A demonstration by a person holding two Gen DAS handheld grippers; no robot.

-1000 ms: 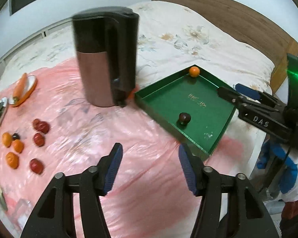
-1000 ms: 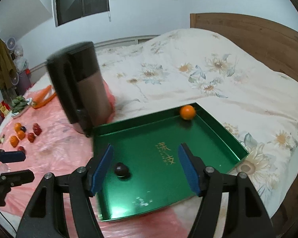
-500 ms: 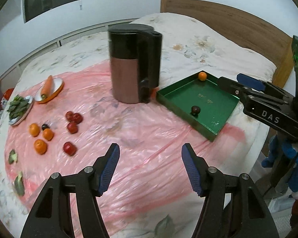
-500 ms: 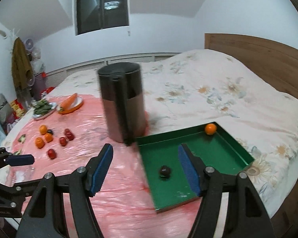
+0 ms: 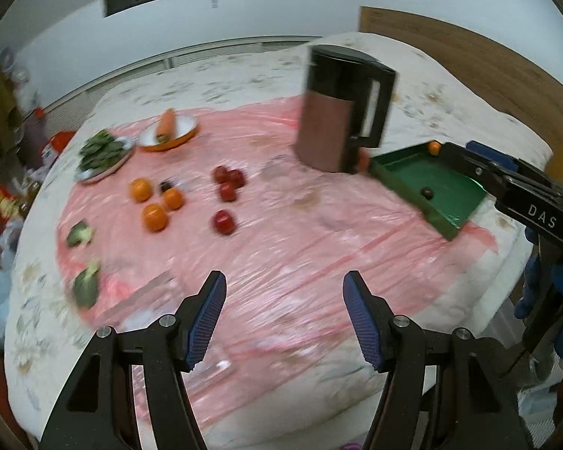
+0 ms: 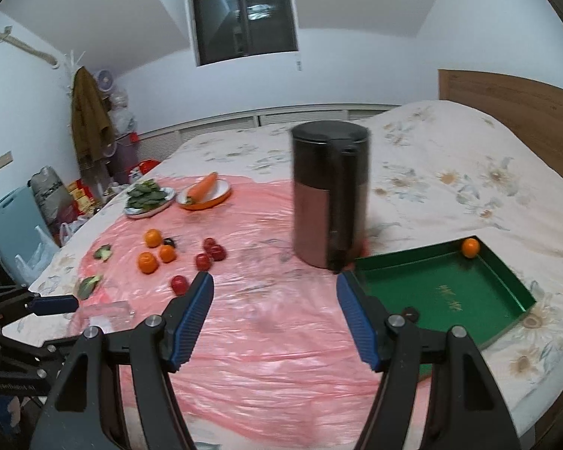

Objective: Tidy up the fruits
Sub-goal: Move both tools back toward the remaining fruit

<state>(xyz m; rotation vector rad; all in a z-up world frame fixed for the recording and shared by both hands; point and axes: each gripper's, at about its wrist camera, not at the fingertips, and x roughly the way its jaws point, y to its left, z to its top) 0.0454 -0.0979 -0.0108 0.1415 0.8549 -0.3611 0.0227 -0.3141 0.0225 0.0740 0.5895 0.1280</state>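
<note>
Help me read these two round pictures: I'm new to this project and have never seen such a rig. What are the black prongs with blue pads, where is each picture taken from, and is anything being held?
There is no robot arm here. A person holds a two-finger gripper in each hand, and each carries a wide-angle camera looking forward along its fingers. One picture looks past the left gripper, the other past the right gripper. Each also shows the other gripper at its edge.

Both stand open with nothing between the blue pads.

Below them is a bed covered with a pink plastic sheet. On it lie oranges, red fruits, a plate of greens, a carrot on a dish and a tall dark kettle. The green tray already holds one orange and one dark fruit.
</note>
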